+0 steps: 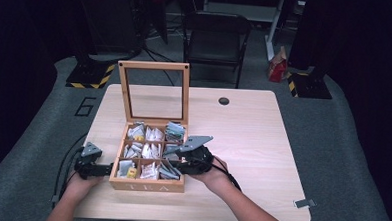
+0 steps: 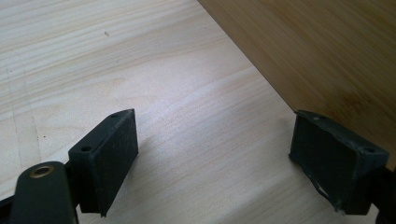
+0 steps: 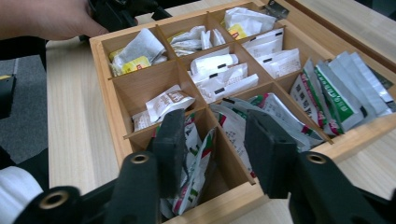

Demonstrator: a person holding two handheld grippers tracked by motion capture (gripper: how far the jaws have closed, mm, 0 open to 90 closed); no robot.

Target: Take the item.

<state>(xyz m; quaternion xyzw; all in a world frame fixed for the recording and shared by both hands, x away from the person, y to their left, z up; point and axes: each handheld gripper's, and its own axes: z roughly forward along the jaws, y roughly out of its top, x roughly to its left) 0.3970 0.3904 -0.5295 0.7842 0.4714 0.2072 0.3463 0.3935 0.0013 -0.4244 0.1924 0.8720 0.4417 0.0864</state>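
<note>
Pale wood-grain desk [image 1: 252, 143] occupies the middle of the high view, set on grey flooring with a dark chair [image 1: 214, 36] at the upper centre. Nearest, at the lower left of that frame, the left gripper [image 1: 103, 169] lies low on the desk against the left outer wall of the wooden tea box [image 1: 148, 184]; in the left gripper view its jaws stand spread with nothing but bare desk between them, the box wall rising at the upper right beside one pad. At the lower centre-right, the right gripper [image 3: 215, 144] is lowered over the box's near right corner. In the right gripper view its jaws are partly apart and straddle the divider between two near compartments, one jaw dipping among the red-and-green tea sachets [image 3: 194, 163]; the pads do not yet visibly press on any sachet. Farther in, white sachets [image 3: 219, 74] fill the middle cells, and yellow-tagged ones [image 3: 135, 53] the far row. Beyond them the glass-paned lid [image 1: 155, 91] stands upright.

Step in hand, as judged: selection of one sachet from the near compartment while the left gripper steadies the box. The next move calls for centring both pads on a single sachet edge, clear of the divider, before pinching and lifting straight up.
</note>
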